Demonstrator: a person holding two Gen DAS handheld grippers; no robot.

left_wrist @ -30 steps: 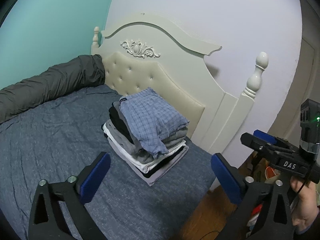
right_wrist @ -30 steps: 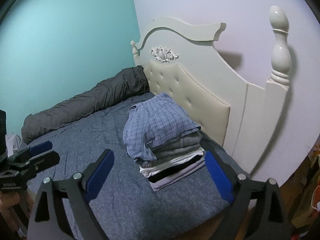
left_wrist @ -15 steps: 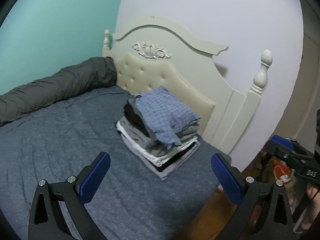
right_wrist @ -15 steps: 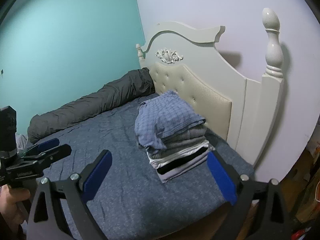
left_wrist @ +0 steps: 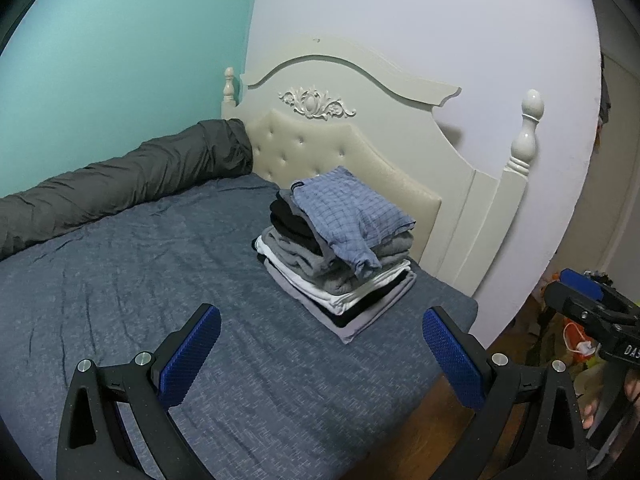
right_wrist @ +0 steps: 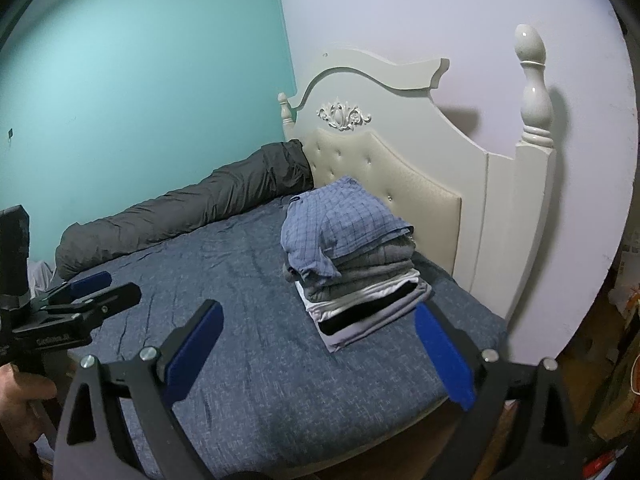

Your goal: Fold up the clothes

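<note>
A stack of folded clothes (left_wrist: 336, 256) lies on the blue bed (left_wrist: 140, 280) next to the headboard, with a blue checked garment (left_wrist: 352, 210) on top. It also shows in the right wrist view (right_wrist: 356, 264). My left gripper (left_wrist: 320, 354) is open and empty, held back from the stack over the bed. My right gripper (right_wrist: 318, 354) is open and empty, also short of the stack. Each gripper shows at the edge of the other's view: the right one (left_wrist: 588, 304), the left one (right_wrist: 80, 296).
A cream headboard (left_wrist: 360, 120) with a post (left_wrist: 526, 132) stands behind the stack. A rolled dark grey duvet (left_wrist: 120, 184) lies along the teal wall. The bed's corner (left_wrist: 460, 304) drops to a wooden floor with clutter (left_wrist: 576, 340) at the right.
Both grippers have pulled back and away from the stack, which now looks smaller and farther. The stack has not moved. Both stay open.
</note>
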